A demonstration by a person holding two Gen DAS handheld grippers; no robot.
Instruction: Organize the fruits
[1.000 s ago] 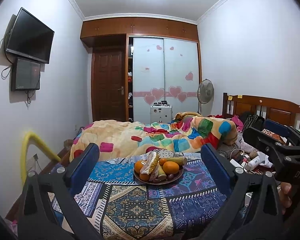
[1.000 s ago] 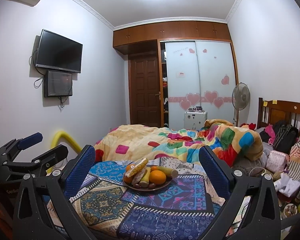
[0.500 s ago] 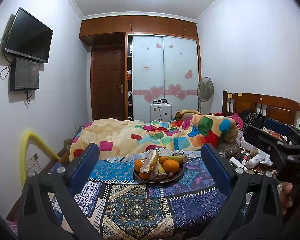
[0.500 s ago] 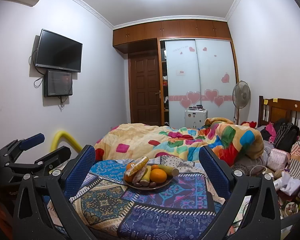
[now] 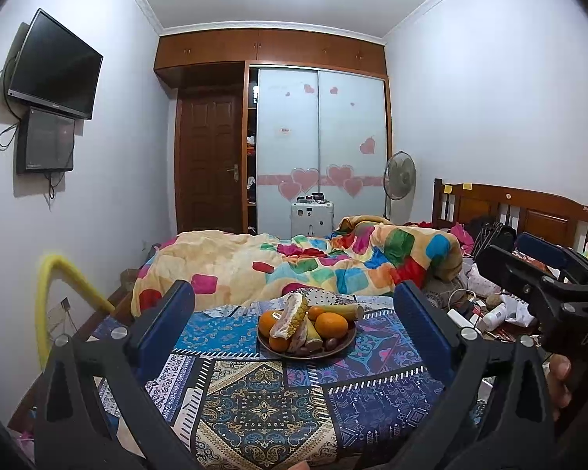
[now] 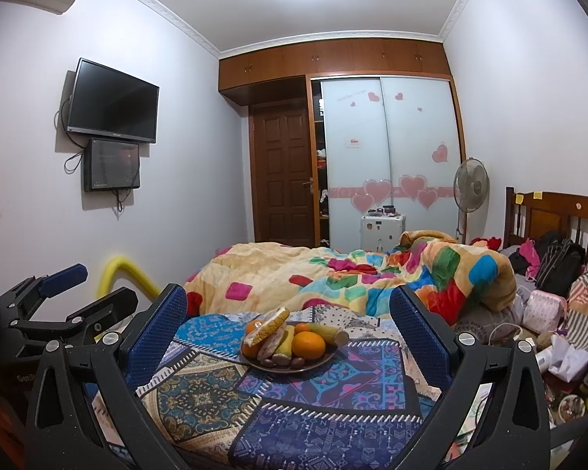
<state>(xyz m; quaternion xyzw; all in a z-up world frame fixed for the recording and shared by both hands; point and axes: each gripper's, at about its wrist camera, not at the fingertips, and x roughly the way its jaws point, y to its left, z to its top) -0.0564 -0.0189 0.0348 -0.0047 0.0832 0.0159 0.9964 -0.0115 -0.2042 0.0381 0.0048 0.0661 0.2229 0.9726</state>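
Oranges [image 5: 331, 324] heaped on dark plate [image 5: 343, 346]

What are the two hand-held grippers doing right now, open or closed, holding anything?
Left hand-held gripper: open, holding nothing, aimed at the fruit plate.
Right hand-held gripper: open, holding nothing, facing the same plate.
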